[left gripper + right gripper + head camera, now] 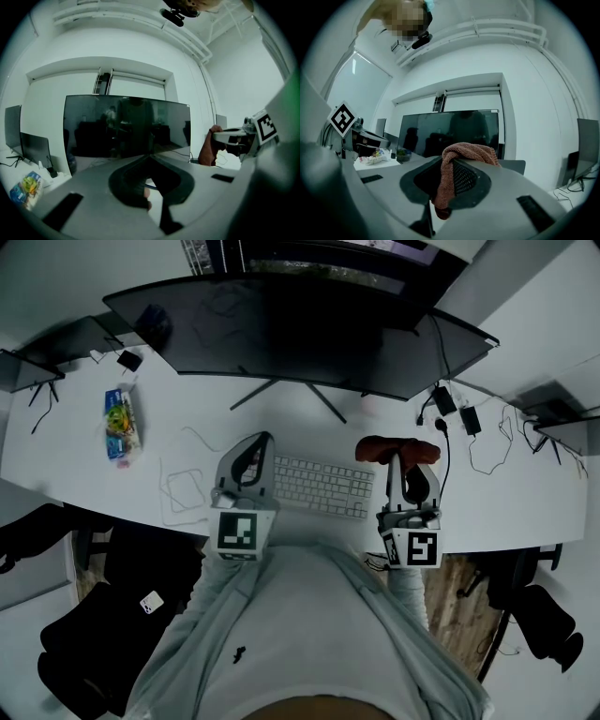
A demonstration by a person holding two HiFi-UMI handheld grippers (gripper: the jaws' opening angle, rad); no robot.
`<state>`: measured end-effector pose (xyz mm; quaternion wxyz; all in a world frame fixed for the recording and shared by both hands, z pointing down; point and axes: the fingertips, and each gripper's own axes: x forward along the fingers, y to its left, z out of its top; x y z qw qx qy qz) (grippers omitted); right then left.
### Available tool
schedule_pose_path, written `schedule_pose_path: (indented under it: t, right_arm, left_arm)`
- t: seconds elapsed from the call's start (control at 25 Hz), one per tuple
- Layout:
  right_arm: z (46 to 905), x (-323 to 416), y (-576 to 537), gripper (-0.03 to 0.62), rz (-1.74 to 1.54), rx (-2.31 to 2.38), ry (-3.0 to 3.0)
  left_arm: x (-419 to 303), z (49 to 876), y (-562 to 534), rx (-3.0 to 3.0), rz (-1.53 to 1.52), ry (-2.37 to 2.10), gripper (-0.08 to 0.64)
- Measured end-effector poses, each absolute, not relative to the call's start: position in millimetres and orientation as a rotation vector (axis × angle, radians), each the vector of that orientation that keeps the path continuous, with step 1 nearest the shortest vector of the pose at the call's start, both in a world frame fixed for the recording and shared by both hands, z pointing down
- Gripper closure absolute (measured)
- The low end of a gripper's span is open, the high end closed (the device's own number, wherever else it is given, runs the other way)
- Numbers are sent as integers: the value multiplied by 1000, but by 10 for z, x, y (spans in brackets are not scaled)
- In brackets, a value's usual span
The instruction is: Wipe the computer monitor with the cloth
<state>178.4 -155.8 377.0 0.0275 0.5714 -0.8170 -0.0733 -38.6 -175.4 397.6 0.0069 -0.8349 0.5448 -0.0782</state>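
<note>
The right gripper is clamped on a rust-brown, ribbed terry cloth. The cloth bunches over the top of the jaws and hangs in a limp fold between them. The left gripper seems only narrowly parted, with nothing between its jaws, though dim light blurs the tips. Ahead of both grippers stands the wide, dark, glossy curved monitor on a thin splayed stand, untouched by either. A white keyboard lies between the grippers on the smooth white desk.
</note>
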Motion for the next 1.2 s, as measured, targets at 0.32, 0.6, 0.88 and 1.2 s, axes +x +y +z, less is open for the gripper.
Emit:
schedule_pose_path:
  t: [0.32, 0.6, 0.88, 1.2]
  right_arm:
    - [3782, 1785, -1566, 540, -212, 1759, -2524]
    - [3793, 1805, -1576, 540, -201, 1775, -2528]
    - [3812, 1809, -1580, 541, -199, 1763, -2522]
    - [3827, 1818, -1575, 540, -183, 1768, -2519]
  left_arm:
    - [-387, 3986, -1759, -2609, -252, 1712, 541]
    - [-398, 3990, -1771, -2599, -262, 1715, 541]
    - [-410, 3992, -1783, -2596, -262, 1729, 541]
    - [-427, 4003, -1789, -2592, -265, 1732, 541]
